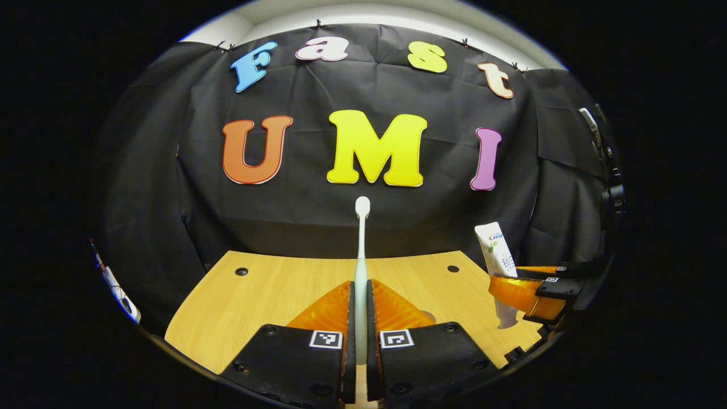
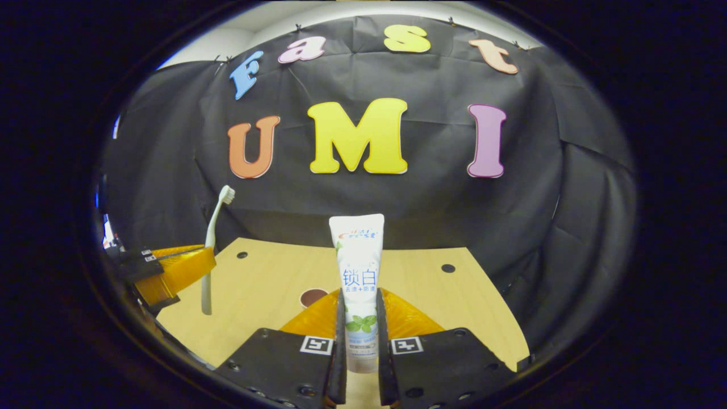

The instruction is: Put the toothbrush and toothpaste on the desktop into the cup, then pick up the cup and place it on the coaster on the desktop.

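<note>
I see the left gripper (image 1: 359, 318) pinching the upright toothbrush (image 1: 361, 250); the right gripper (image 2: 360, 335) pinches the upright toothpaste (image 2: 358, 272).

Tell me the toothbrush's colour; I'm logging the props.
White all over, head and handle alike. The toothbrush shows best in the left gripper view.

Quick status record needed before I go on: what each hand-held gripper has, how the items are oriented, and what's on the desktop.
left hand-held gripper: shut on toothbrush, held upright, brush head up
right hand-held gripper: shut on toothpaste, held upright, flat crimped end up
both items: lifted off the desktop
desktop: wooden, with small dark holes; a round brown disc, possibly the coaster, just beyond the right gripper's fingers
cup: can't be located in these views
task stage: both items picked up, neither in a cup yet
</note>
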Action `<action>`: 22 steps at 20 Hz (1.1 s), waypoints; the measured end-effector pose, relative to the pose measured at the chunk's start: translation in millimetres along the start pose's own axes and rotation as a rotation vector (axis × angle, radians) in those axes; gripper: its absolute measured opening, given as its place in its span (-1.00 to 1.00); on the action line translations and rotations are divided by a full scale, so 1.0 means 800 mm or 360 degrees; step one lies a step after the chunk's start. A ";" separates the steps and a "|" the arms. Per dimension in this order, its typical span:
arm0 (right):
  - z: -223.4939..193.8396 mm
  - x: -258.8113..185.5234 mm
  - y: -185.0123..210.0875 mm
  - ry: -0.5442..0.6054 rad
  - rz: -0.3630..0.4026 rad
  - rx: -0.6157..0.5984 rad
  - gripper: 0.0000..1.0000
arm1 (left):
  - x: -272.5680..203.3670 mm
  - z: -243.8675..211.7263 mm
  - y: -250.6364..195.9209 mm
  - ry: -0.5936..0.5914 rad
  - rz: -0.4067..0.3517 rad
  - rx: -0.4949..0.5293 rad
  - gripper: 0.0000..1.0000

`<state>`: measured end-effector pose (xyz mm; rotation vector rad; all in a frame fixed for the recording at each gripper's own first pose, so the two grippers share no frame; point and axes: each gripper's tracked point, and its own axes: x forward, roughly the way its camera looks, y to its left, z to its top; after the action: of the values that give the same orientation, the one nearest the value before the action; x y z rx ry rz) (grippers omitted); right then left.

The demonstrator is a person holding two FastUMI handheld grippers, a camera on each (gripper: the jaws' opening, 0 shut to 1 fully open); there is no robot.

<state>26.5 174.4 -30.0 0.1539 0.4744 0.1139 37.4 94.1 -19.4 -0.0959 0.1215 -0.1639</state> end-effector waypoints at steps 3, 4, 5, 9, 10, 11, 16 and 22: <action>0.005 0.003 -0.012 -0.0010 0.0027 -0.0013 -0.55 | 0.014 -0.004 -0.002 0.0001 0.0045 -0.0009 -0.80; 0.008 0.005 -0.012 -0.0011 0.0037 -0.0005 -0.55 | 0.022 -0.008 0.000 0.0011 0.0066 -0.0025 -0.80; 0.010 0.006 -0.015 -0.0013 0.0048 -0.0003 -0.61 | 0.033 -0.010 -0.001 0.0017 0.0073 -0.0050 -0.80; 0.009 0.008 -0.032 -0.0019 0.0053 -0.0022 -0.55 | 0.085 -0.017 0.003 0.0015 0.0112 -0.0091 -0.80; 0.006 0.006 -0.036 -0.0005 0.0049 -0.0027 -0.55 | 0.100 -0.020 0.001 0.0024 0.0108 -0.0088 -0.80; 0.001 0.006 -0.041 0.0018 0.0043 -0.0027 -0.55 | 0.115 -0.029 -0.004 0.0061 0.0088 -0.0083 -0.80; -0.011 0.005 -0.079 0.0080 -0.0078 -0.0057 -0.55 | 0.185 -0.053 -0.006 0.0060 0.0054 -0.0084 -0.79; -0.047 -0.003 -0.121 0.0214 -0.0259 -0.0128 -0.55 | 0.254 -0.078 -0.013 -0.0011 -0.0007 -0.0079 -0.77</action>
<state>14.3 83.5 -79.1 0.0282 0.6137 -0.0165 227.1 44.4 -102.9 -0.1459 0.1183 -0.1652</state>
